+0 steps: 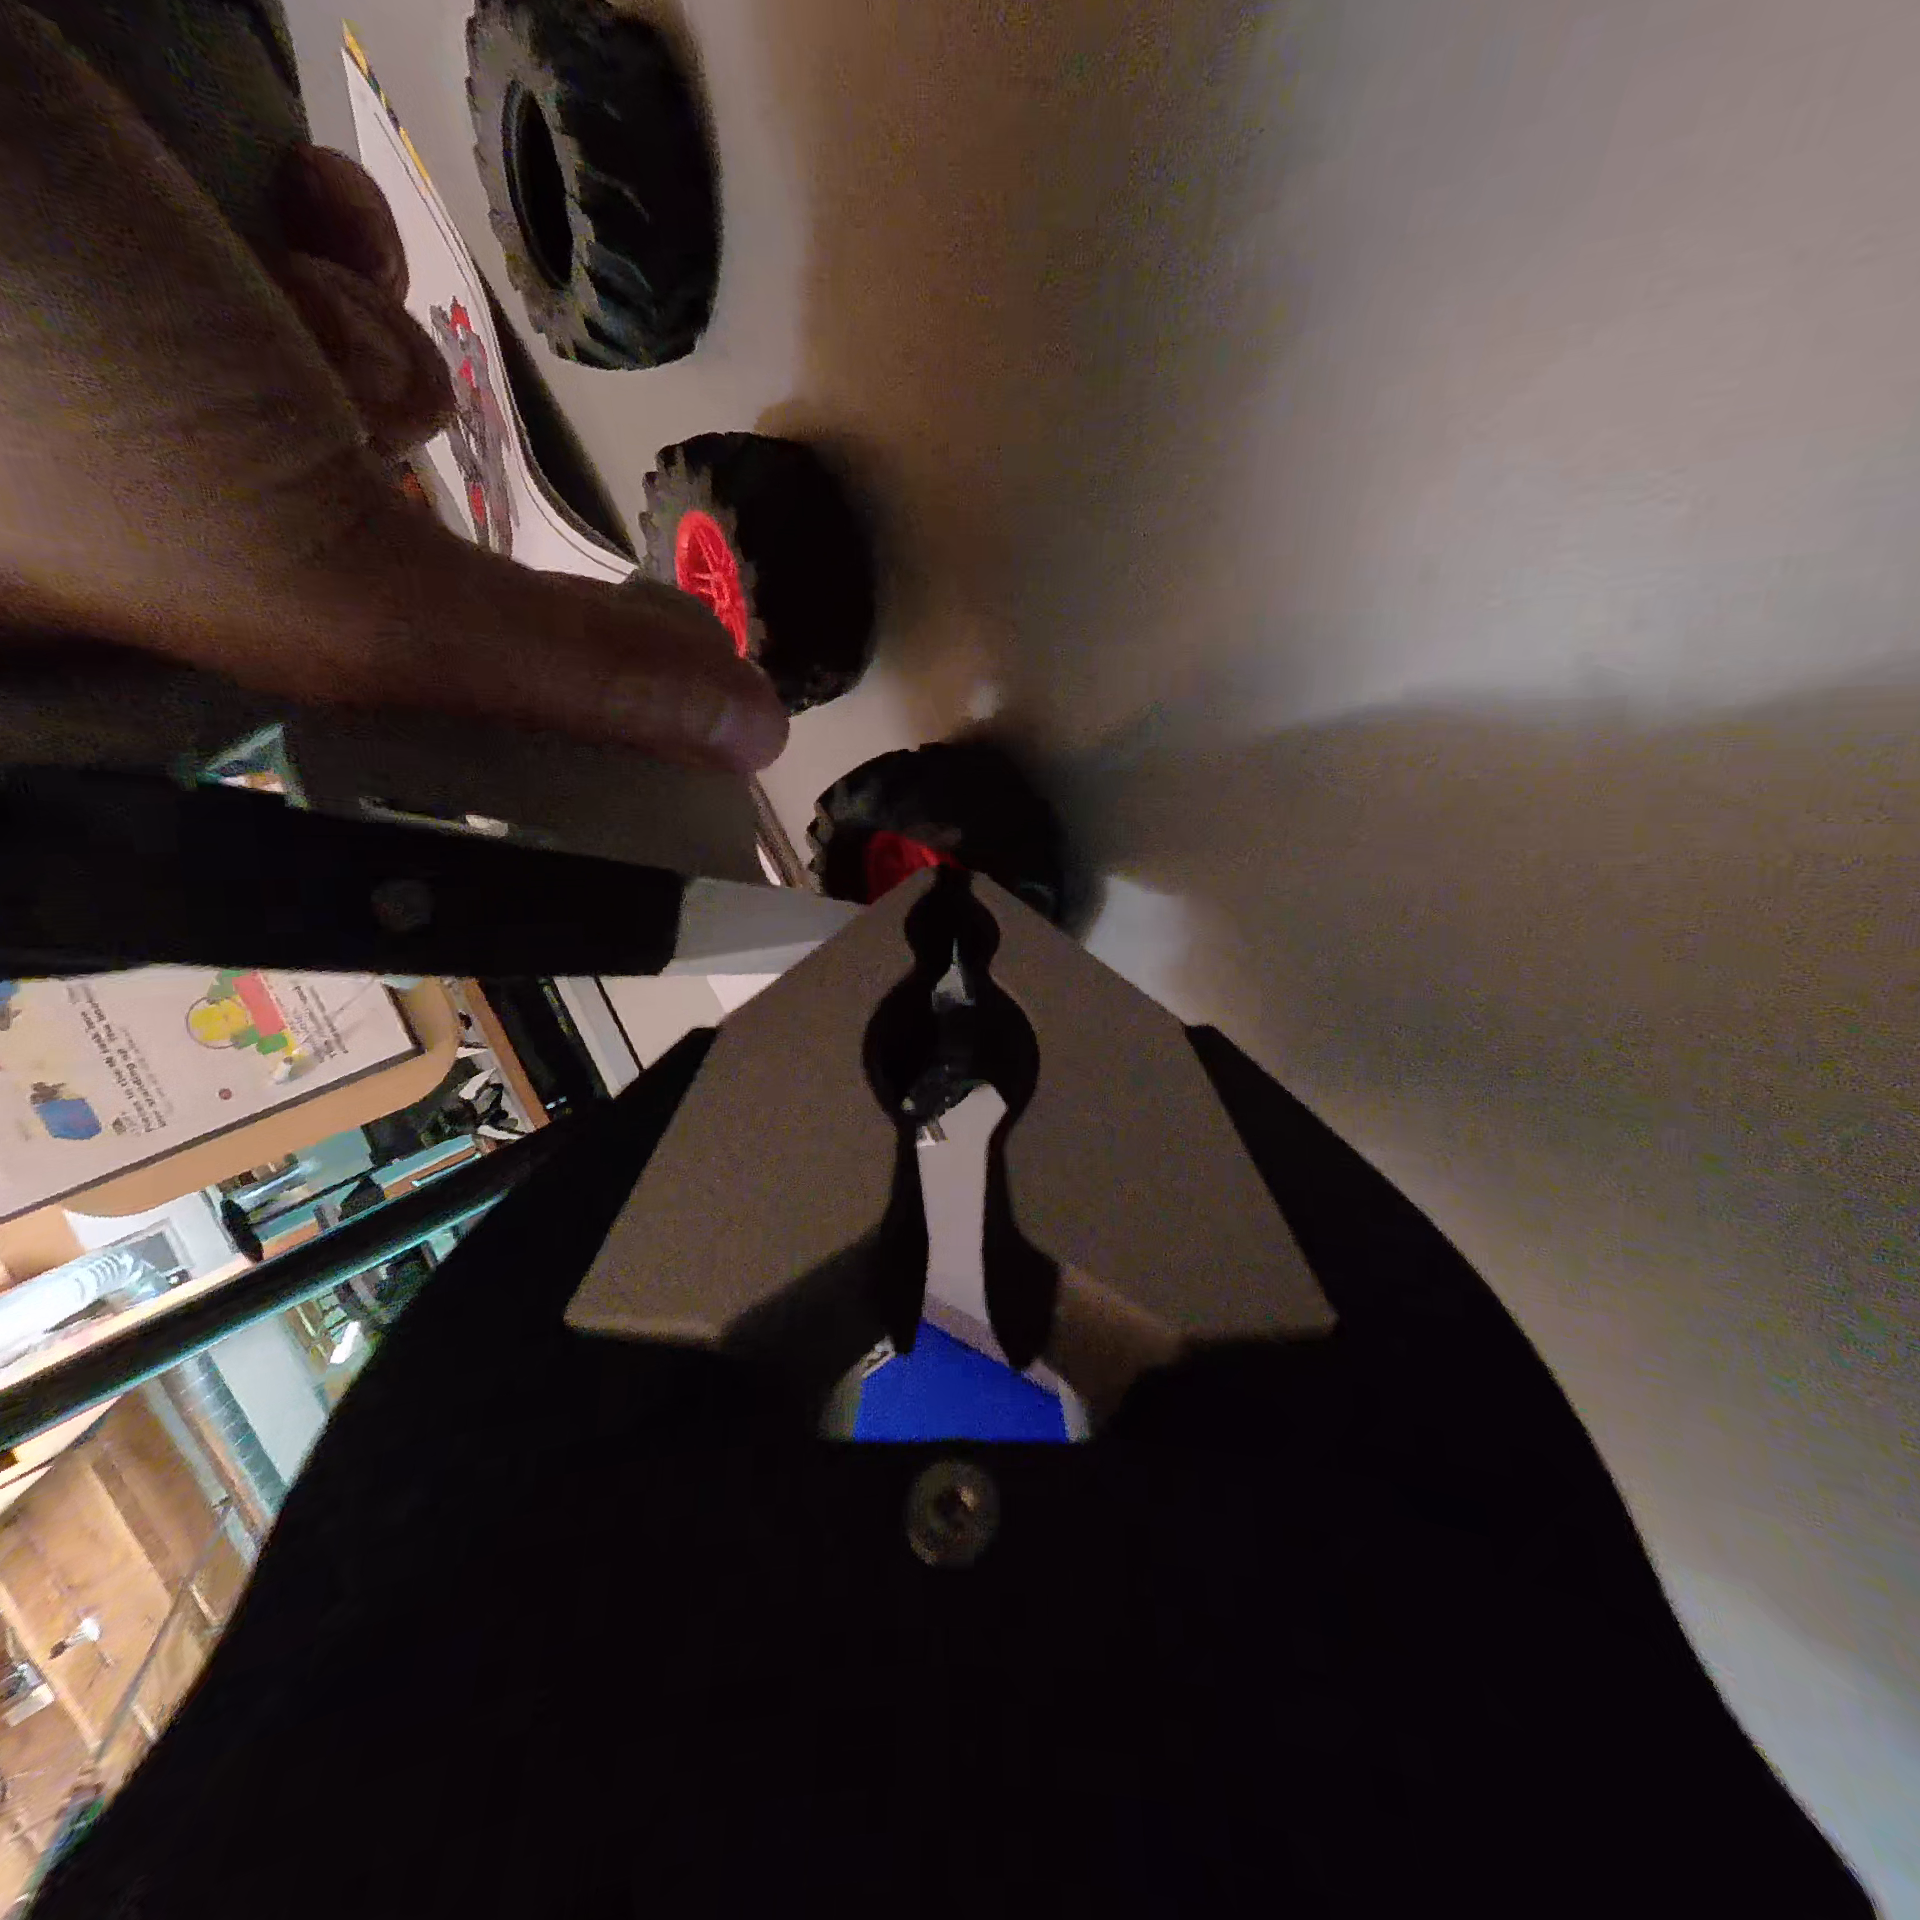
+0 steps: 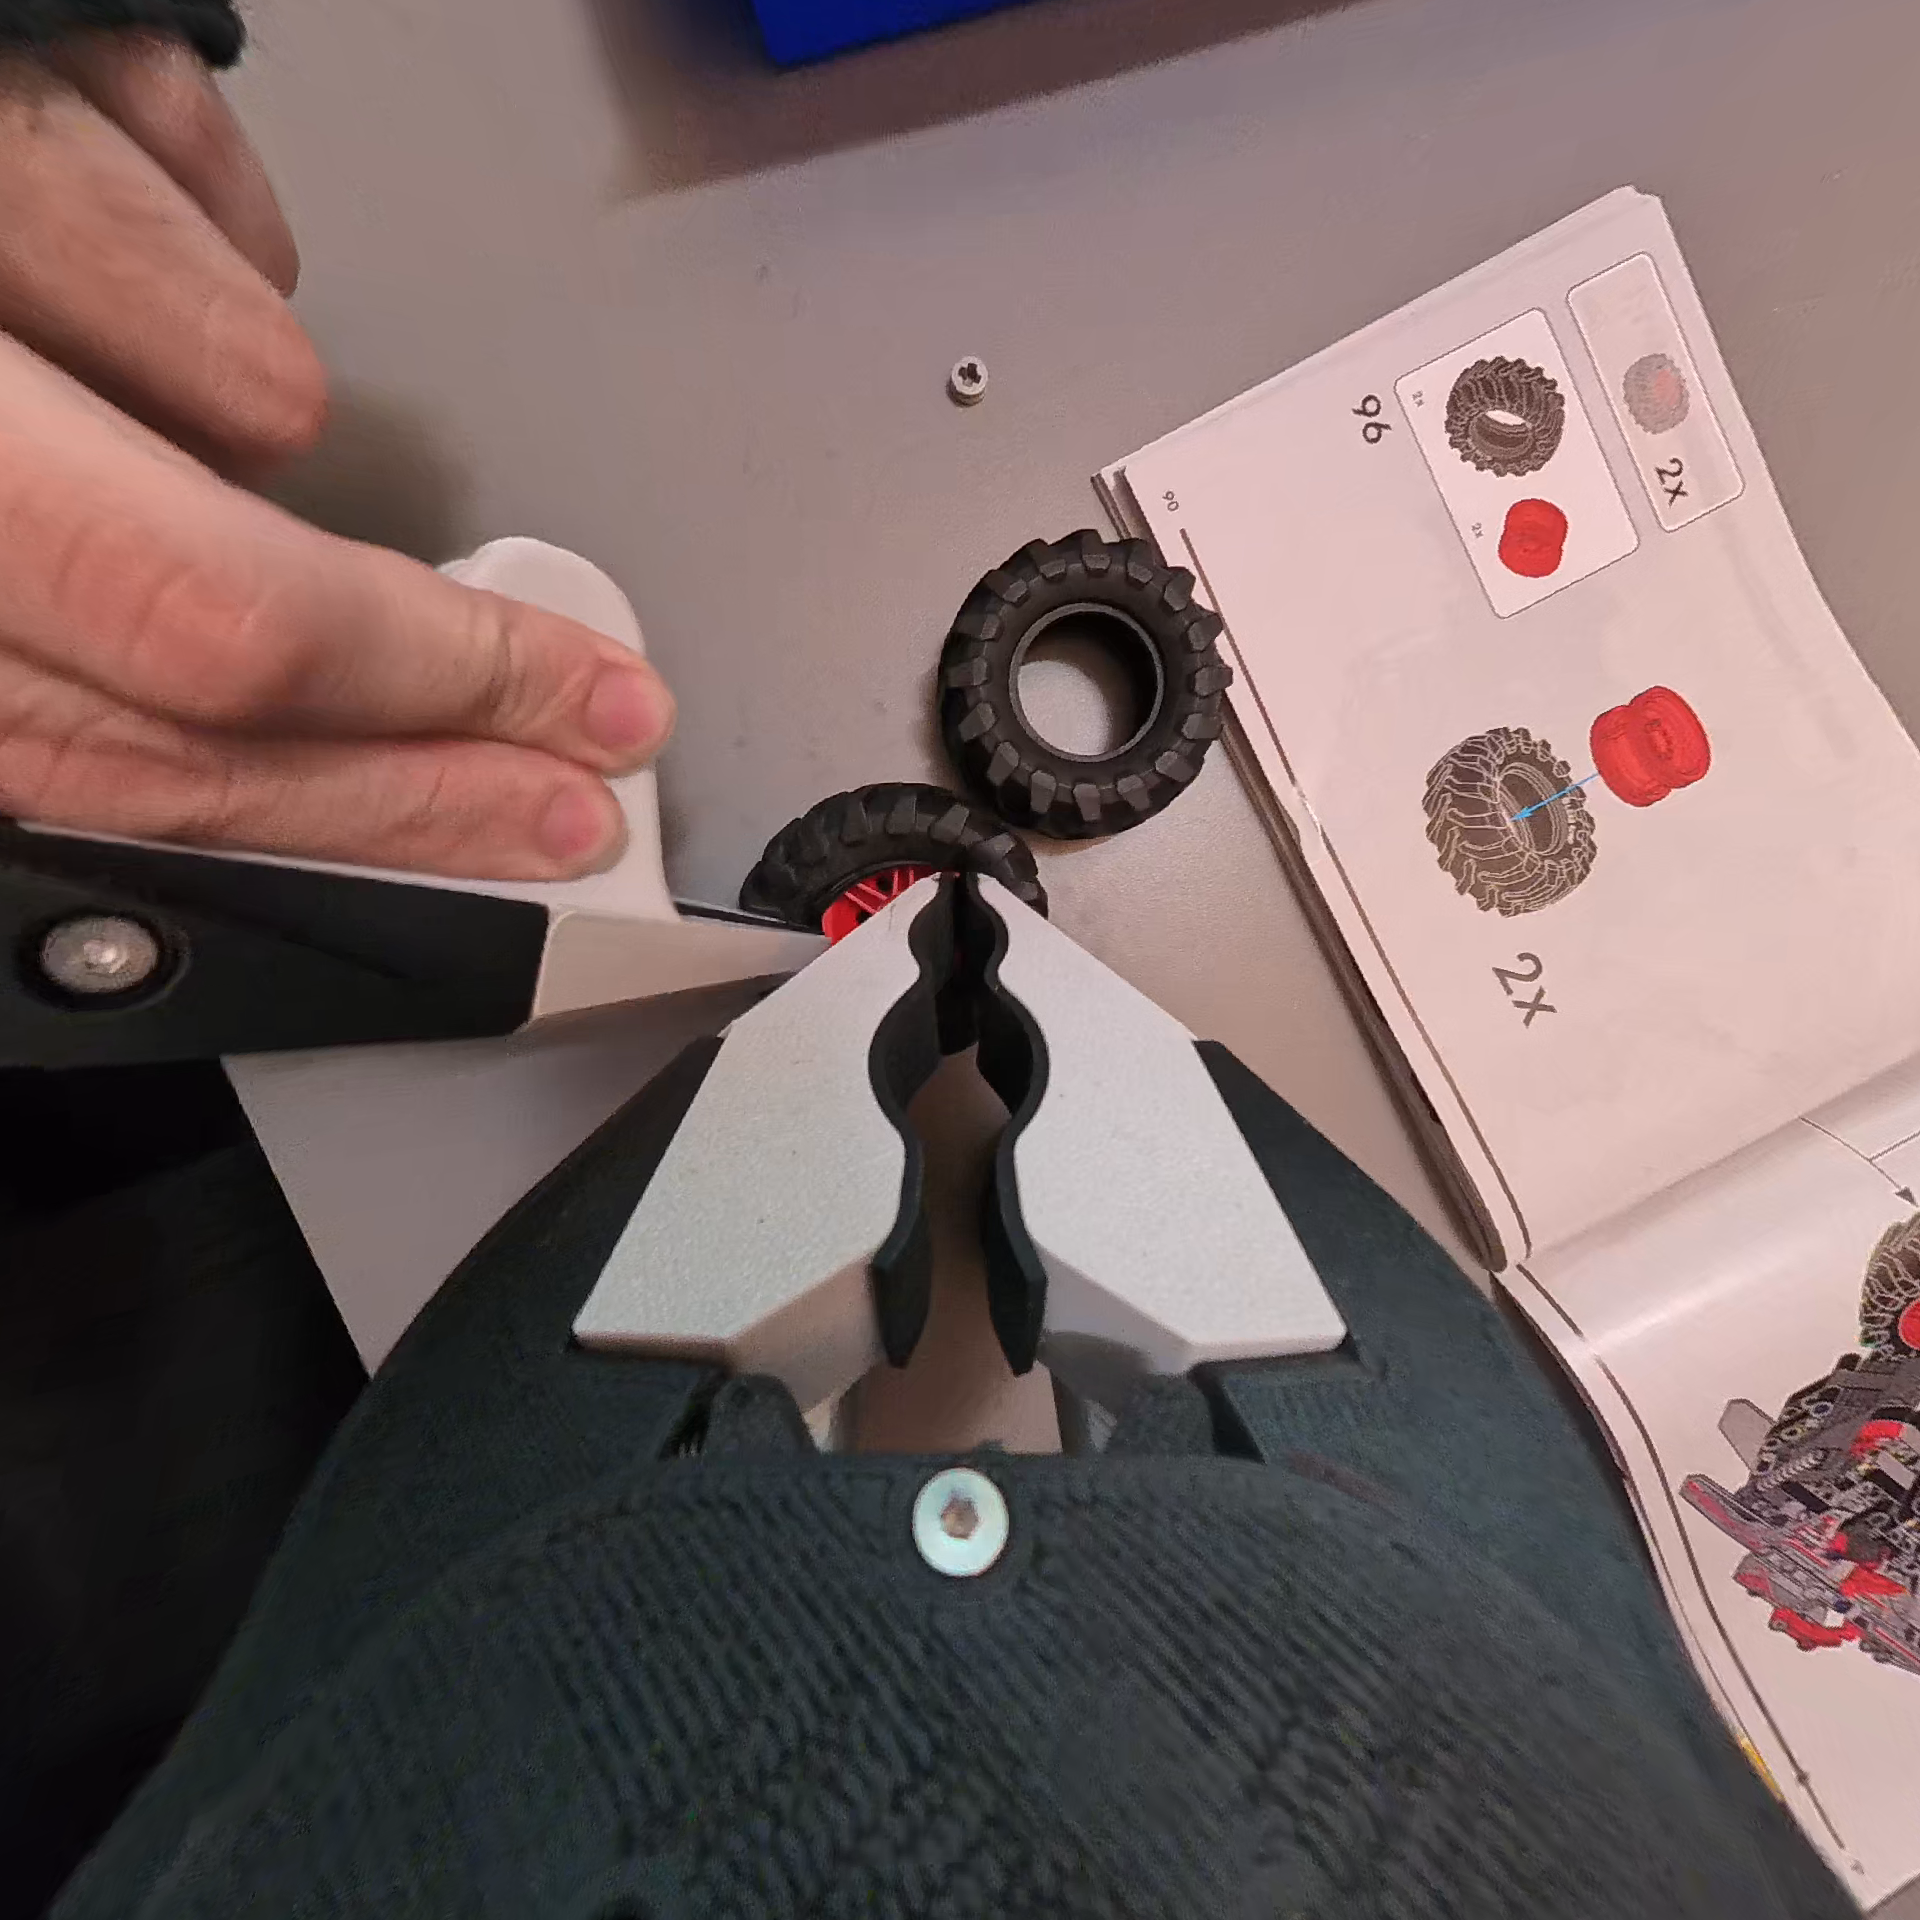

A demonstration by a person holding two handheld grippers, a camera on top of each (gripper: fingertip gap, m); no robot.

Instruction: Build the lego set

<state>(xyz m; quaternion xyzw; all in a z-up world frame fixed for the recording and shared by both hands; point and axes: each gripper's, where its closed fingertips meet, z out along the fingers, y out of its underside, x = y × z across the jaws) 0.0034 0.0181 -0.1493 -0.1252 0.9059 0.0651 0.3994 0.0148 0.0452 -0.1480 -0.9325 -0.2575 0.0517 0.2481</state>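
A black tyre with a red rim stands at my right gripper's tips, and the jaws are shut on its rubber edge. The left gripper's finger comes in from the left and meets the same wheel. In the left wrist view that wheel sits at my left gripper, whose pads are closed on a dark part of it. The right gripper's finger reaches the wheel from the left. A second red-rimmed wheel and an empty black tyre lie beyond; the empty tyre also shows in the right wrist view.
An open instruction booklet lies on the grey table to the right, touching the empty tyre. A small grey piece lies farther back. A blue object is at the far edge. A hand holds the left gripper. Only a small space, under 4 cm, lies between the two pairs of fingers.
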